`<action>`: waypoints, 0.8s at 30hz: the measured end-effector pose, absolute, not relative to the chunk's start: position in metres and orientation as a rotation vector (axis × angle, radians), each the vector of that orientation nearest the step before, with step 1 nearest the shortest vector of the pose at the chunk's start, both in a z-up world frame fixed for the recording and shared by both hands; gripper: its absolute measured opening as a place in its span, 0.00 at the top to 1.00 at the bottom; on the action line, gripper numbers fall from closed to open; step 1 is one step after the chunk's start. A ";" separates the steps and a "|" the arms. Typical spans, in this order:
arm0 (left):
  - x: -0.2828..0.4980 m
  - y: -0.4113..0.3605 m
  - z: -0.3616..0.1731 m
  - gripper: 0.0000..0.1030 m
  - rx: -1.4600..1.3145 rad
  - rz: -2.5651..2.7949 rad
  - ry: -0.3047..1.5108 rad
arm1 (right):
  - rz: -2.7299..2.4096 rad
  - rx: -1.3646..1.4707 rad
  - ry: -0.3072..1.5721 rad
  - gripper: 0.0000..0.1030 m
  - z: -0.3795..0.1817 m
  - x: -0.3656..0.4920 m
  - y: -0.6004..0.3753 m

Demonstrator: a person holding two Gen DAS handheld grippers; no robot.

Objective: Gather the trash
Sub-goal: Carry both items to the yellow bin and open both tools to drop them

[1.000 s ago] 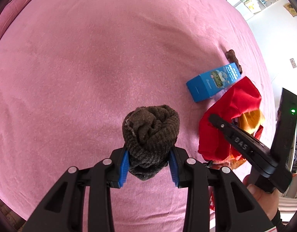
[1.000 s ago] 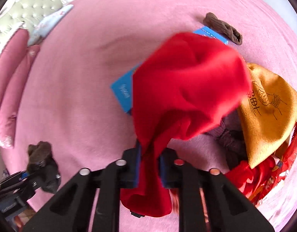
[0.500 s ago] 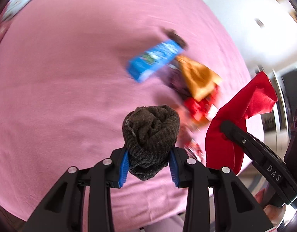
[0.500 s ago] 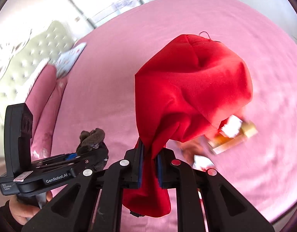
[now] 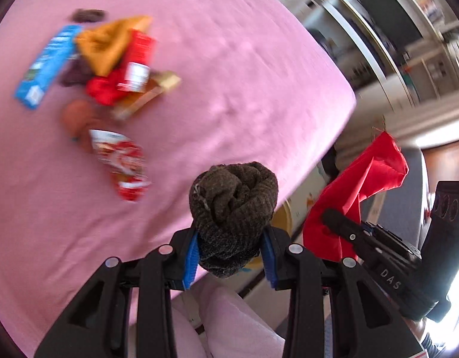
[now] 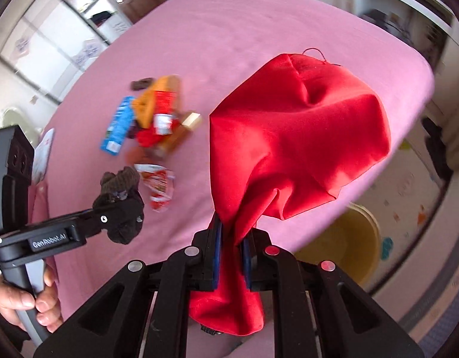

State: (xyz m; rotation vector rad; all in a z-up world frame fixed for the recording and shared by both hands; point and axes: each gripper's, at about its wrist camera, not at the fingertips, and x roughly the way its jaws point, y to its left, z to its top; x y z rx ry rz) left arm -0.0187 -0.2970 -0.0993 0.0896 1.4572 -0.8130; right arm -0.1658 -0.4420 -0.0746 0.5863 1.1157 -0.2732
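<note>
With the left gripper (image 5: 229,264) clamping a rolled dark sock (image 5: 233,208) and the right gripper (image 6: 231,258) pinching a red cloth (image 6: 298,131), both above the bed's (image 5: 229,74) edge, this looks like the carry step, calling next for release over the yellow bin (image 6: 342,238) on the floor.

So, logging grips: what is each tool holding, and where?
Left tool: rolled brown sock, clamped at its lower end. Right tool: red cloth, pinched at a gathered fold.

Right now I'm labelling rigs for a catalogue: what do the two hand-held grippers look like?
Both are black plastic with triangular cut-outs and blue pads. The left hand-held gripper has silver rivets and white "GenRobot.AI" lettering on its side; the right hand-held gripper has silver and red rivets and is marked "DAS". Each has a boxy black handle.
</note>
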 end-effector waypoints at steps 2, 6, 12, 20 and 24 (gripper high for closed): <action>-0.040 -0.331 -0.109 0.66 0.135 -0.869 1.486 | -0.330 0.604 1.134 0.89 -0.084 -0.200 -0.463; -0.085 -0.390 -0.136 0.66 0.252 -0.953 1.519 | -0.406 0.653 1.172 0.88 -0.104 -0.248 -0.486; -0.136 -0.447 -0.178 0.65 0.377 -0.991 1.572 | -0.455 0.747 1.225 0.87 -0.136 -0.272 -0.502; -0.158 -0.483 -0.231 0.44 0.462 -0.968 1.651 | -0.478 0.784 1.257 0.62 -0.177 -0.288 -0.526; -0.162 -0.490 -0.243 0.24 0.491 -0.954 1.668 | -0.499 0.809 1.255 0.56 -0.178 -0.310 -0.536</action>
